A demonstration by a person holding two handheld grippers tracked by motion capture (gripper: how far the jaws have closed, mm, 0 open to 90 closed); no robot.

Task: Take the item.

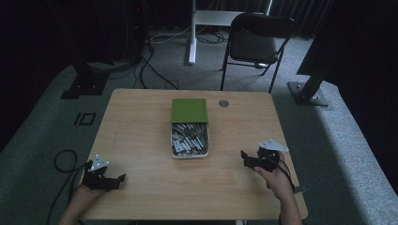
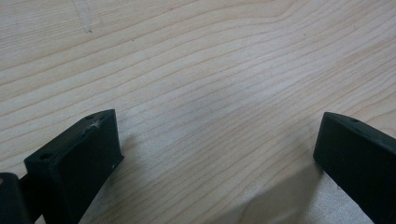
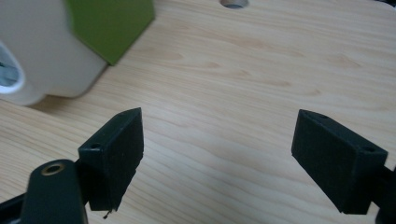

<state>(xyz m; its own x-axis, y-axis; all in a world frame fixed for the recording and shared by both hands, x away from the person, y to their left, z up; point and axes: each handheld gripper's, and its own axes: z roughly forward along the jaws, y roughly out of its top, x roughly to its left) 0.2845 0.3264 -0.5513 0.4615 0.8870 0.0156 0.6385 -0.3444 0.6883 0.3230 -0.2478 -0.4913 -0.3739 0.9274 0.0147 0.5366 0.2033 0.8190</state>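
In the high view, a white box (image 1: 190, 140) full of small grey pieces sits in the middle of the frame, on the wooden table (image 1: 141, 126), with a green lid (image 1: 189, 110) covering its upper end. The left gripper (image 1: 119, 180) rests at the lower left of the frame, near the table's corner, well apart from the box. The right gripper (image 1: 244, 157) sits at the lower right, nearer the box but not touching it. Both have their jaws spread wide with nothing between them, only bare wood showing in each gripper view. In the right gripper view the box's white wall (image 3: 56, 60) and green lid (image 3: 112, 23) fill the upper left corner. Open tabletop lies between each gripper and the box. A small round hole (image 1: 224, 103) lies right of the lid.
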